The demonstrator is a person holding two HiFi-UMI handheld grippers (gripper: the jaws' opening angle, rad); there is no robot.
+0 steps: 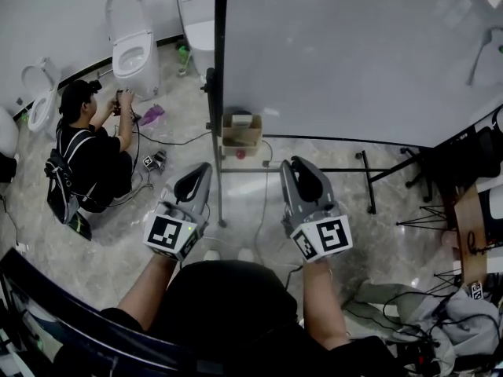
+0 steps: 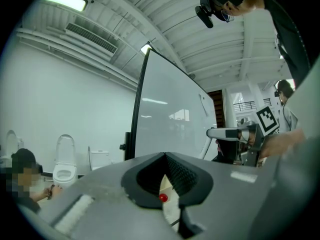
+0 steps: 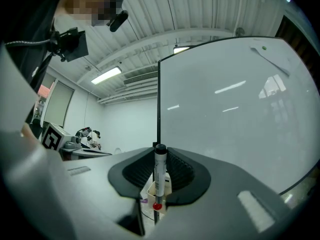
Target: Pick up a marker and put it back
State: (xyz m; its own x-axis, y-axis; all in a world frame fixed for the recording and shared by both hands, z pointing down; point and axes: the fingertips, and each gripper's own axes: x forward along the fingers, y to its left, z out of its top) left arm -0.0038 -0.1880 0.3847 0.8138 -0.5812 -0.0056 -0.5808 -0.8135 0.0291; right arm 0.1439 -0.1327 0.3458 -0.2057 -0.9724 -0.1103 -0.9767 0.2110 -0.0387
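Whiteboard [image 1: 354, 53] ahead: its box [image 1: 242, 134] lies forward-left of my right gripper [image 1: 297, 163], clamped on the upright marker [image 3: 160, 171]; left gripper [image 1: 206, 167] jaws together.

Marble floor [image 1: 118, 246]; tall whiteboard [image 1: 354, 53] on stand; toilets [image 1: 134, 53] along white wall [image 1: 47, 14]; ceiling strip lights [image 2: 62, 0].

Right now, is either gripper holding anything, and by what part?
The right gripper holds a marker upright, clamped on its white barrel, black cap uppermost. The left gripper is shut and empty.
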